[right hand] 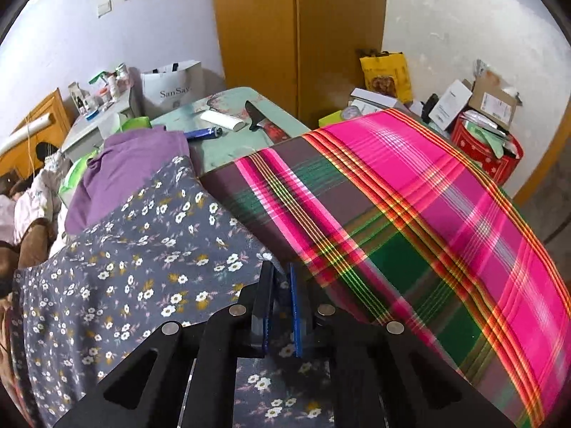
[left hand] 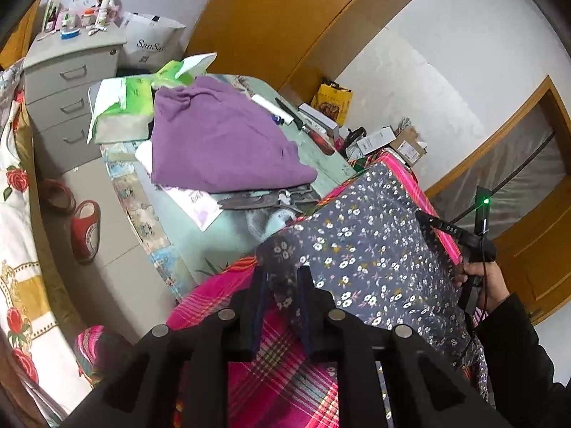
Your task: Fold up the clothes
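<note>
Both grippers pinch the floral cloth [right hand: 135, 249], left gripper [left hand: 282, 285] on a bunched corner near the plaid sheet's [right hand: 410, 196] left edge, right gripper [right hand: 278, 285] nearly shut on its right hem, with bare plaid open beyond and a purple garment [left hand: 221, 142] behind.

The bench [right hand: 285, 121] carries a pink plaid cloth [right hand: 446, 192] with the flowered garment [right hand: 142, 256] on it, beside a purple garment [left hand: 221, 142], a knife [right hand: 262, 121] and a white roll [right hand: 223, 120]
</note>
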### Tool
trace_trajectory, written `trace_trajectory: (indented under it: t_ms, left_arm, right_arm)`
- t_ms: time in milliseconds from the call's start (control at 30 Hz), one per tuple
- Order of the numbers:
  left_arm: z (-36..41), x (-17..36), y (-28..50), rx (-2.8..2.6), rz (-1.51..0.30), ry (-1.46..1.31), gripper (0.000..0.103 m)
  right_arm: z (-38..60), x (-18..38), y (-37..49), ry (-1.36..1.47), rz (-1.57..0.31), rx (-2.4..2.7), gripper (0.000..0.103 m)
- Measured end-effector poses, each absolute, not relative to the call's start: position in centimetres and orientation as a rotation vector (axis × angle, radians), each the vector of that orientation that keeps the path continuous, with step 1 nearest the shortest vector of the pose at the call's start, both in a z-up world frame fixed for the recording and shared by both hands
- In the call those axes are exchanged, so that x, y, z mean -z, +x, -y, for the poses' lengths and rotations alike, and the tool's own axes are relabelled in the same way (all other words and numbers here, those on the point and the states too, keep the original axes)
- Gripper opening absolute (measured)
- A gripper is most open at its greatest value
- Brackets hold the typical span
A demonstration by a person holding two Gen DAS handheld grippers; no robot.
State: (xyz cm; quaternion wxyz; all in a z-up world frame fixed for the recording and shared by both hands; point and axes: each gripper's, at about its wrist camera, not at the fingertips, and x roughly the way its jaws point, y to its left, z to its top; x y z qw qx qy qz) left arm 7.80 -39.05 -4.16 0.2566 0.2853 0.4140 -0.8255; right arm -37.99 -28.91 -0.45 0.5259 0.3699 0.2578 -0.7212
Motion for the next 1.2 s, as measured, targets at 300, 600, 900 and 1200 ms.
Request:
trace_trajectory:
  t_ms: [300, 600, 900, 1200]
  left_arm:
    - [39.4, 4.5, 7.3, 2.229, -1.131, 0.756, 0.021]
    - [40.1, 5.3, 6.3, 2.211, -1.149, 0.777, 0.024]
    - [40.0, 4.8, 6.7, 2.244, -1.049, 0.749, 0.007]
    - [40.4, 5.3, 6.1, 2.27, -1.009, 0.806, 0.008]
  right_arm:
    - [31.2, -1.5, -36.2, 0.808, -0.54, 1.641, 0.043]
    - [35.7, 0.6, -34.7, 0.836, -0.59, 1.553, 0.034]
    - [37.2, -0.1, -34.8, 0.784, -0.609, 1.651, 0.004]
    - [37.9, 0.9, -35.1, 0.854, -0.646, 1.676, 0.02]
